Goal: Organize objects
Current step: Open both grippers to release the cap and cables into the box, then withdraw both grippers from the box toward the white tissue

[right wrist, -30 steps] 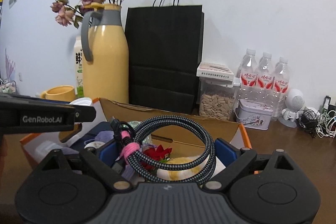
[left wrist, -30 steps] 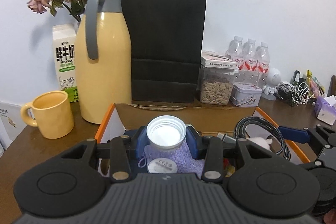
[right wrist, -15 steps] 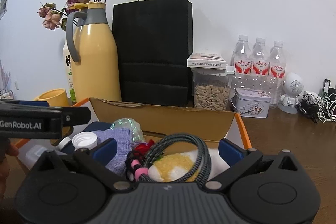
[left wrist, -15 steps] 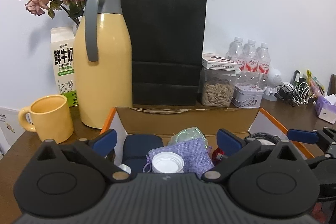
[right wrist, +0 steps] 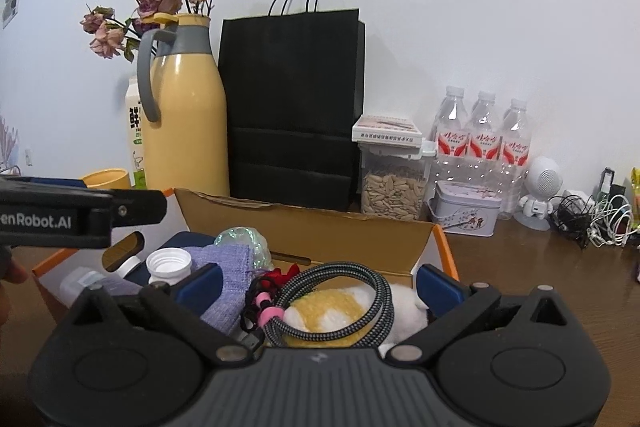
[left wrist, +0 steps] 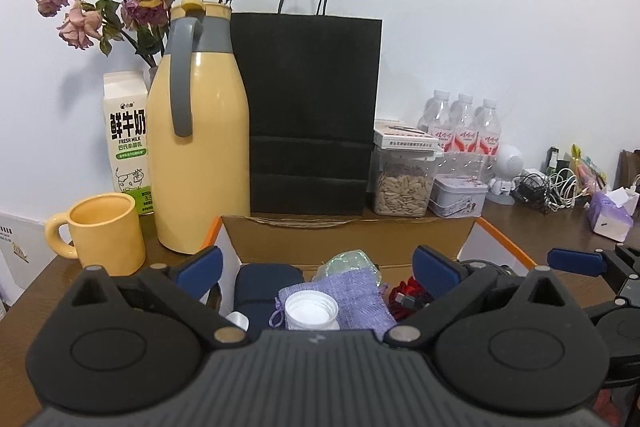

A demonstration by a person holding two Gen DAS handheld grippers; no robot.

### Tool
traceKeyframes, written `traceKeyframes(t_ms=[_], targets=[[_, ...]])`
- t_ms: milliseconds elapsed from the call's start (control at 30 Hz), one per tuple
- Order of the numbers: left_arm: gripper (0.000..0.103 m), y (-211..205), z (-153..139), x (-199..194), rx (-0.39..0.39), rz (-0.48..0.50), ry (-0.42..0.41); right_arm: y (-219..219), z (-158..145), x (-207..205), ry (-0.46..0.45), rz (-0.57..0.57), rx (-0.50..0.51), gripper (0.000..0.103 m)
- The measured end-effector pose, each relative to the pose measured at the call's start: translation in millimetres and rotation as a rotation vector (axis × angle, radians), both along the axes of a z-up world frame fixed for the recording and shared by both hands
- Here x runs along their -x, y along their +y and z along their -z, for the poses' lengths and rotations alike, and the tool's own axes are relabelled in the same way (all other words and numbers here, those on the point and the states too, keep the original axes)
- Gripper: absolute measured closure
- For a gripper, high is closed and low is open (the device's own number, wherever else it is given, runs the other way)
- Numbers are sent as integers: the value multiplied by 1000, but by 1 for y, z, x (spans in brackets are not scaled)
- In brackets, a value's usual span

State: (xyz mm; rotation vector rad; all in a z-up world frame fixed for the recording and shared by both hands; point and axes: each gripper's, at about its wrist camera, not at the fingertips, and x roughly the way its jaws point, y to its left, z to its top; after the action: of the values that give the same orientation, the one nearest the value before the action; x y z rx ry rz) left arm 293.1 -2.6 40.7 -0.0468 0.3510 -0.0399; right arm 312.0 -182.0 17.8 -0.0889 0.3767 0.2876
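Note:
An open cardboard box (left wrist: 348, 239) with orange edges sits in front of both grippers. My left gripper (left wrist: 316, 269) is open and empty above it. Below lies a white capped bottle (left wrist: 310, 313) on a purple cloth pouch (left wrist: 356, 301), beside a dark blue pouch (left wrist: 264, 287). My right gripper (right wrist: 318, 285) is open and empty above the box's right half (right wrist: 304, 231). A coiled braided cable (right wrist: 340, 303) lies there on a yellow-and-white plush (right wrist: 336, 307). The white bottle (right wrist: 168, 265) and purple pouch (right wrist: 232, 267) show at its left.
Behind the box stand a yellow thermos (left wrist: 198, 131), a black paper bag (left wrist: 308, 111), a milk carton (left wrist: 126, 143), a yellow mug (left wrist: 106, 233), a seed jar (left wrist: 402, 179), a tin (left wrist: 460, 195) and water bottles (left wrist: 460, 131). Cables (right wrist: 596, 217) lie at right.
My left gripper opened and let go of the white bottle, which now lies in the box. My right gripper opened and dropped the coiled cable onto the plush. Both grippers rose and pulled back.

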Motion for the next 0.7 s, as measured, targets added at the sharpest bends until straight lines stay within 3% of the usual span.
traceKeyframes(t_ms=[700], targets=[[0,0,17,67,-20,22,38,-17,13,78,-1,-17,15,0]])
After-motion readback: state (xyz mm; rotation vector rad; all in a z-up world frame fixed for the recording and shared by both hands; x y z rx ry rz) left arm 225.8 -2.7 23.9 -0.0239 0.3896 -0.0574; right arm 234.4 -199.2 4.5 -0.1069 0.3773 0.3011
